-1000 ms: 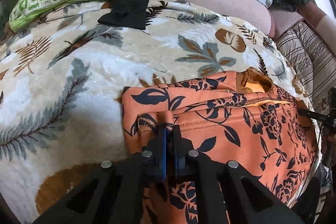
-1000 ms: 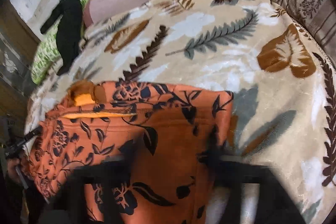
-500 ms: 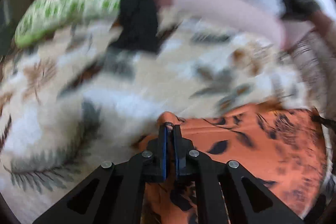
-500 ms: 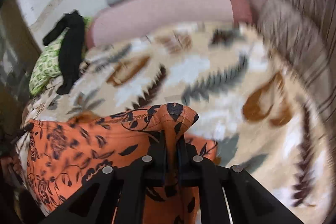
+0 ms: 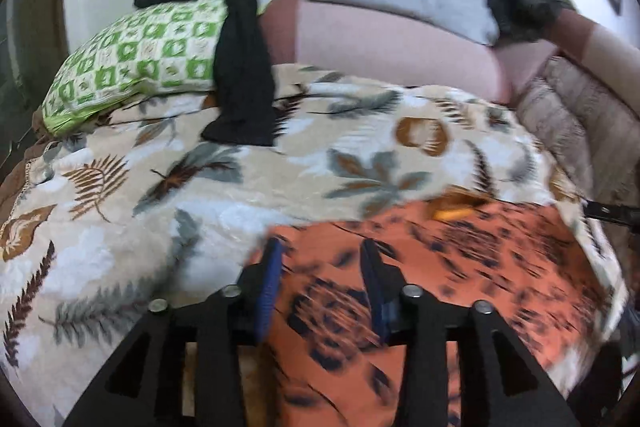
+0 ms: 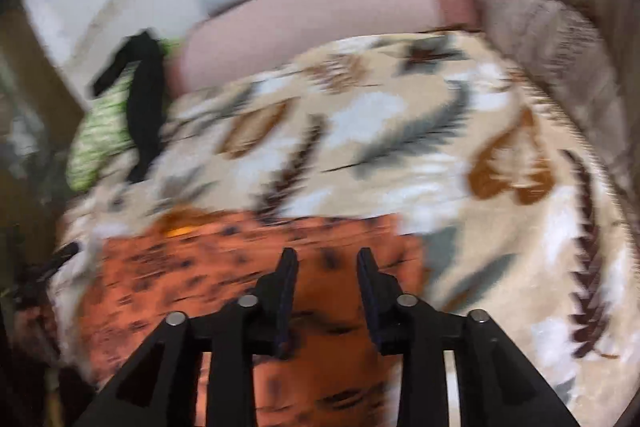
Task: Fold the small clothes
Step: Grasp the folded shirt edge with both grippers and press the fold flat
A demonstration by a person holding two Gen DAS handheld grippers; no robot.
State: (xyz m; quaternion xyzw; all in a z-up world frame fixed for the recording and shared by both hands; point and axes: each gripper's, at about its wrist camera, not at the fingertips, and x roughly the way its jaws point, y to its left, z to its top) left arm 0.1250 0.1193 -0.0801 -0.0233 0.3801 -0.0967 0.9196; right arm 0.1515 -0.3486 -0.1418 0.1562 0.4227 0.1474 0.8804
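A: Left tool (image 5: 320,259) and right tool (image 6: 326,259) — both just been opened up, nothing gripped?

B: Yep. Orange floral garment (image 5: 460,267) is left lying on the leaf-print blanket (image 5: 200,187), under both.

One orange garment (image 5: 460,259), two grippers

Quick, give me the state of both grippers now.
Left gripper: open, jaws just opened, holding nothing; the orange floral garment lies below.
Right gripper: open, jaws just opened, holding nothing, above the same garment.
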